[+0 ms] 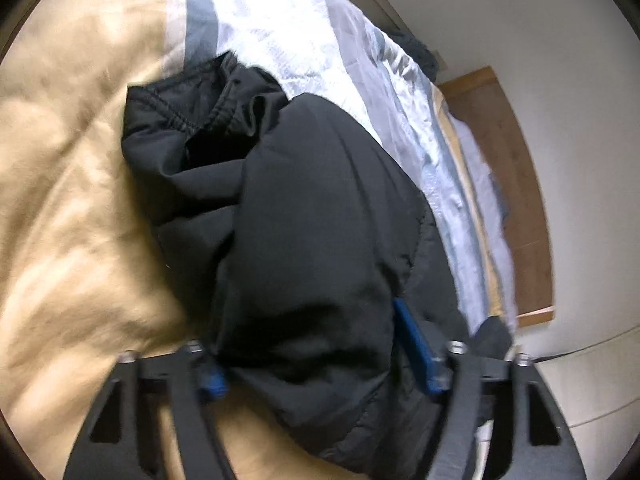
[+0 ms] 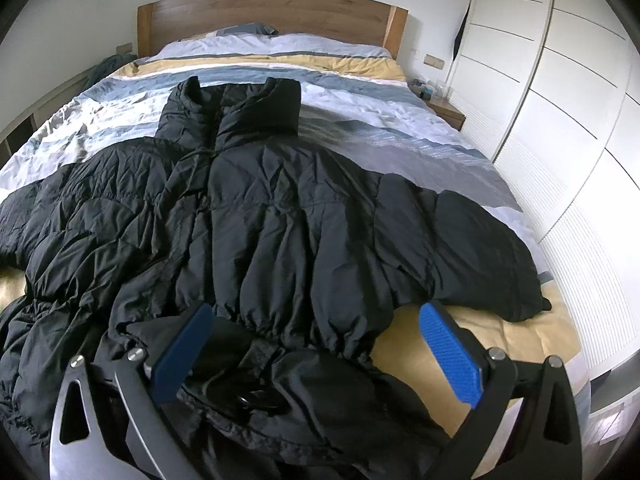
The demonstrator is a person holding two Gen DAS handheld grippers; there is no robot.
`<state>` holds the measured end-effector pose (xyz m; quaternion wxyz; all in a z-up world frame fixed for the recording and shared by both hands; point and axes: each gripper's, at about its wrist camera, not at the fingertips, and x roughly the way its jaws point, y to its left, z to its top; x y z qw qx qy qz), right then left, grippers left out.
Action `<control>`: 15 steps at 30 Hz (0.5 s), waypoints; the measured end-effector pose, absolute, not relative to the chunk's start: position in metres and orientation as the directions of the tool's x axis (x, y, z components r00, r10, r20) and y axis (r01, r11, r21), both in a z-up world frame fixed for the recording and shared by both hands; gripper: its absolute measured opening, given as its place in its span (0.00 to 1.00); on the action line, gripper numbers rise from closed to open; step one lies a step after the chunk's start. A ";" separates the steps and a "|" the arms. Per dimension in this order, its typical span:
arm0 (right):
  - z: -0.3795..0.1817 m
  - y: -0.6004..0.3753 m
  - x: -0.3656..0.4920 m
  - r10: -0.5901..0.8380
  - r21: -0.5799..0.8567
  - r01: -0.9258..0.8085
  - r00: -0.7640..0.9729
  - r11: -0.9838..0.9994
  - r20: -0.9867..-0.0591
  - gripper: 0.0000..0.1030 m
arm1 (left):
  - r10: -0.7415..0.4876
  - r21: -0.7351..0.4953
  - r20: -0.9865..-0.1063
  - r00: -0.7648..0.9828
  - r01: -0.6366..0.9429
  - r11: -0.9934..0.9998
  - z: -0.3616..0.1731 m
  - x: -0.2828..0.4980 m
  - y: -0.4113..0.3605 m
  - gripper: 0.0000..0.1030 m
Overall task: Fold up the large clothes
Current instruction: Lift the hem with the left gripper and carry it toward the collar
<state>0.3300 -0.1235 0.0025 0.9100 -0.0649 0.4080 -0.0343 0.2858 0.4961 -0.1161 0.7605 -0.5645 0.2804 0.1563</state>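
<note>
Black puffer jacket on striped duvet, wooden headboard, white wardrobe

Jacket on bed

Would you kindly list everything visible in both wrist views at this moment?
puffer jacket: one, black, spread on the bed, collar toward the headboard
duvet: one, striped grey, white and tan, covering the bed
headboard: one, brown wood, at the far wall
wardrobe: one, white, right of the bed
nightstand: one, wood, beside the bed
left claw: blue pads, jacket fabric bunched between them
right claw: blue pads, open over the jacket hem
</note>
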 end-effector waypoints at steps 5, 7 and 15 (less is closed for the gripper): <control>0.001 -0.118 0.331 -0.113 -0.152 -0.001 0.665 0.988 -0.738 1.00 | -0.121 -0.827 -0.543 0.831 -0.504 0.250 -0.122 0.280 0.499 0.30; 0.000 -0.117 0.330 -0.113 -0.154 -0.004 0.665 0.988 -0.738 1.00 | -0.126 -0.833 -0.531 0.838 -0.490 0.256 -0.118 0.280 0.498 0.19; 0.004 -0.116 0.326 -0.100 -0.142 -0.008 0.670 0.990 -0.735 1.00 | -0.114 -0.822 -0.531 0.840 -0.479 0.308 -0.094 0.279 0.488 0.10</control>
